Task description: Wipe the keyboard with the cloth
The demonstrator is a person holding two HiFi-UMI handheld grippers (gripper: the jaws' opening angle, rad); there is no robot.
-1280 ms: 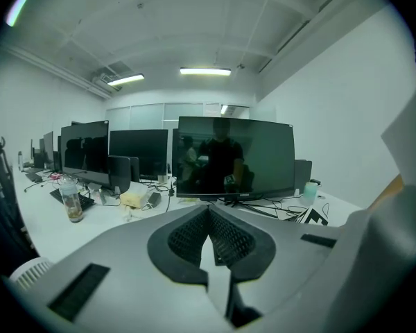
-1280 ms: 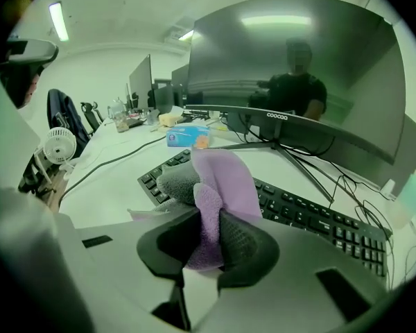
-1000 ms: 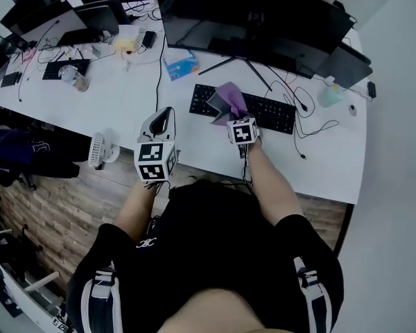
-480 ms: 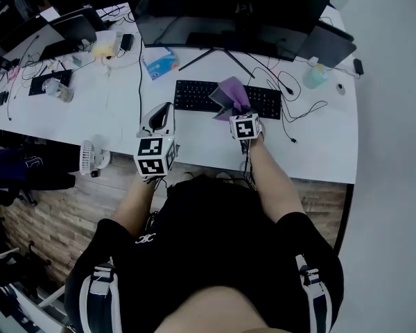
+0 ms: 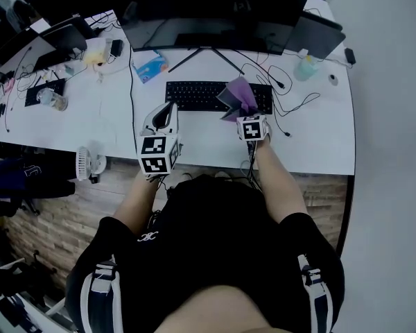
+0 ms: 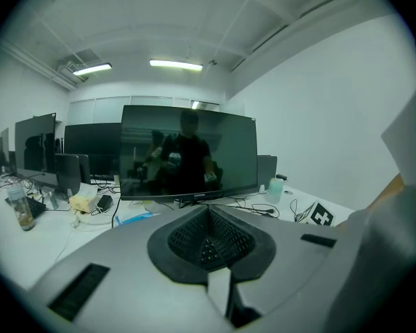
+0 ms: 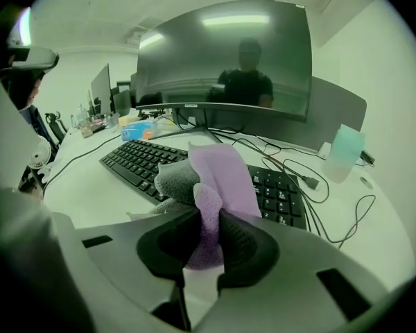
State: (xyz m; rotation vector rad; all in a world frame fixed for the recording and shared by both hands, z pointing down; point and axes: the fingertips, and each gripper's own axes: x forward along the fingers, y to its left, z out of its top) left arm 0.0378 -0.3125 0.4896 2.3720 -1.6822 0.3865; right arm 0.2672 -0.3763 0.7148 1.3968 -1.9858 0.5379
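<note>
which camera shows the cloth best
The right gripper view: the purple cloth sits large and sharp at centre, pinched in the right tongs, with the keyboard behind it. The head view shows it only small, from above. The left gripper view misses it.

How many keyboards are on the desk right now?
2. One black keyboard lies in front of the big monitor, below the purple cloth; a second keyboard lies at the far left of the desk. More may be hidden.

The right gripper holds a purple cloth over the right part of the black keyboard. The left gripper hangs above the white bench nearby.
</note>
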